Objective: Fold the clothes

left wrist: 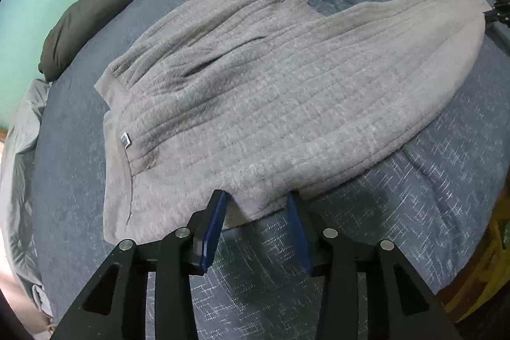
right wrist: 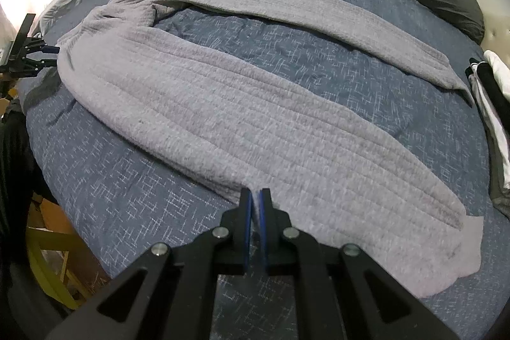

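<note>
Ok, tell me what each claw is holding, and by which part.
Right claw is shut on the grey garment, pinching its near edge. Left claw stands open around the garment's near edge, gripping nothing.

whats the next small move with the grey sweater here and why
Probably open the right tongs and let go. The sweater already lies spread flat on the bed, and the left tongs stand open with the hem loose between them, while the right ones are shut on the near edge. Releasing would free both hands to go for the far sleeve and fold it in.
</note>
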